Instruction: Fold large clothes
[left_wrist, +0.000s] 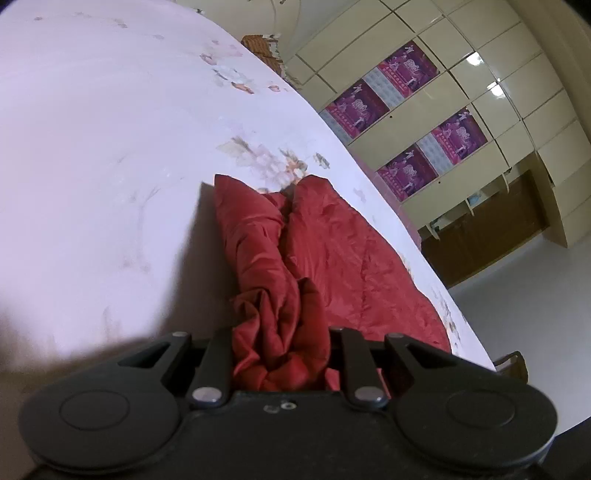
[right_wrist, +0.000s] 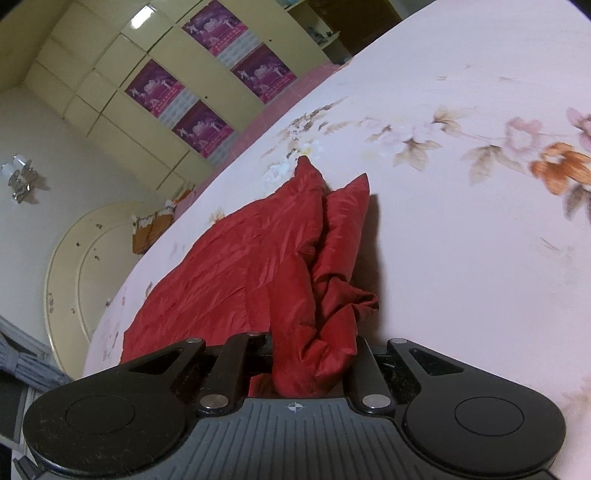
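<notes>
The left gripper (left_wrist: 280, 354) is nearly closed, its jaws pinched on a bunched fold of the red garment (left_wrist: 332, 258), which rises in a crumpled ridge from the jaws while the rest lies spread flat on the bed (left_wrist: 92, 147) with its pale floral sheet. The right gripper (right_wrist: 310, 362) is likewise nearly closed on another gathered fold of the same red garment (right_wrist: 229, 266), lifted above the sheet with 2 pointed corners standing up ahead of it. Beyond the bed's edge stands a cream wardrobe (right_wrist: 122, 122) bearing 4 purple posters (right_wrist: 207, 125).
</notes>
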